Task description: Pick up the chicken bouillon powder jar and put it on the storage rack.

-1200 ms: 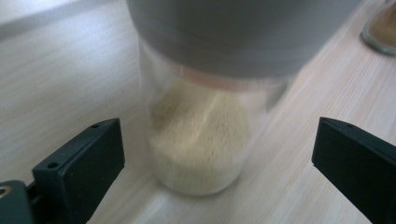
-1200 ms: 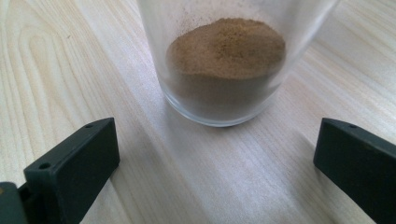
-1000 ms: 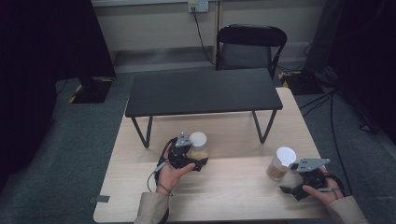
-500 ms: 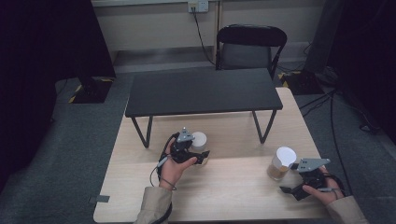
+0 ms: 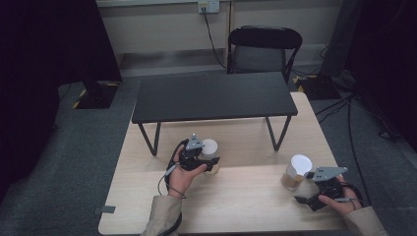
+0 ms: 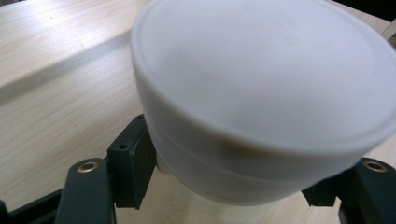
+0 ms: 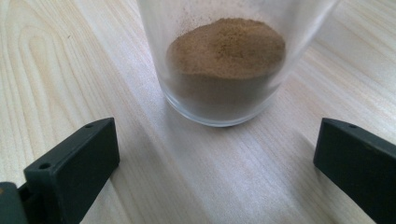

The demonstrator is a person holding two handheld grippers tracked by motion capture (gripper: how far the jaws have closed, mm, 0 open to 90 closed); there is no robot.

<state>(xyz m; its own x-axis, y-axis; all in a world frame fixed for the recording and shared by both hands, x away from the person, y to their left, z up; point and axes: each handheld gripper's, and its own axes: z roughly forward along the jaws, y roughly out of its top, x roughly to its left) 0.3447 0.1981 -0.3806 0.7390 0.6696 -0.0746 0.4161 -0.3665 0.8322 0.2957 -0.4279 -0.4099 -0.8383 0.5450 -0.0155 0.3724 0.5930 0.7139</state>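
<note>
The left gripper [image 5: 209, 162] has just been closing its jaws, and the left gripper view shows them now clamped on the body of a jar with a white lid [image 6: 261, 98], just beneath the lid's skirt; gripping there probably leaves the lid free while the jar is kept steady on the light wooden table [image 5: 246, 206]. In the high view that jar [image 5: 210, 150] stands near the front edge of the low black bench [image 5: 211, 96], toward the table's left half. The right gripper [image 5: 307, 194] rests near the table's right front corner with its jaws spread wide and holding nothing; in its own view the two black pads stand well apart on either side of the base of a clear glass jar holding brown powder [image 7: 224, 60], not touching it. That second jar, also capped in white [image 5: 296, 172], sits just ahead of the gripper, likely lined up so the jaws can close around it next. No brand, label or writing can be read on either jar or on the lids
</note>
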